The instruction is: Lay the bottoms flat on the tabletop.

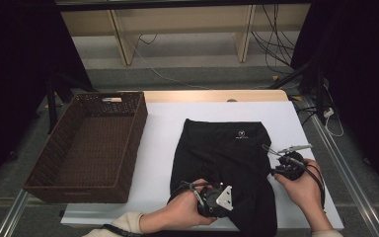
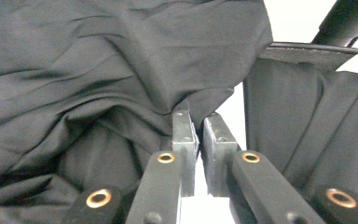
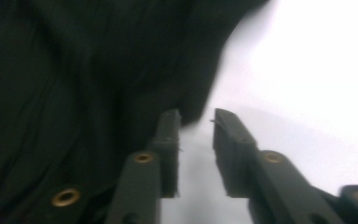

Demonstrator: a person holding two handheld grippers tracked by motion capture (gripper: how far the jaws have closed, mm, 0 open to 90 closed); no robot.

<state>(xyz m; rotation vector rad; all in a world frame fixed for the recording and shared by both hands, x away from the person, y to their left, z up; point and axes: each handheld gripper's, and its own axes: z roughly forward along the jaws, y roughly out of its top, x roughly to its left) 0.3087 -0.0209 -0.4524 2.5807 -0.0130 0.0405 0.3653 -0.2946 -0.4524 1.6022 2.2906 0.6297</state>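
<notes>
- Pictured: black garment (image 1: 222,163) laid out on the white bench (image 1: 163,148), well to the right of the wicker basket (image 1: 138,128), white logo at the edge level with the basket's far end.
- Left tongs (image 2: 196,116) at the garment's near corner on the side toward the basket, pressed almost together; possibly nipping a fold of cloth at the tips, though hard to tell from this angle.
- Right tongs (image 3: 196,116) on the garment's side away from the basket, spread, nothing between them, one tip just beside the hem.
- Likely light, limp and thin: bound to sag, drape and bunch once lifted, with no stiffness to lean on.
- Probably a little slick, so best pinched deep on a doubled hem or seam, not on a single layer.
- Best taken at two well-separated edge points, to keep it spread during the carry toward the basket.
</notes>
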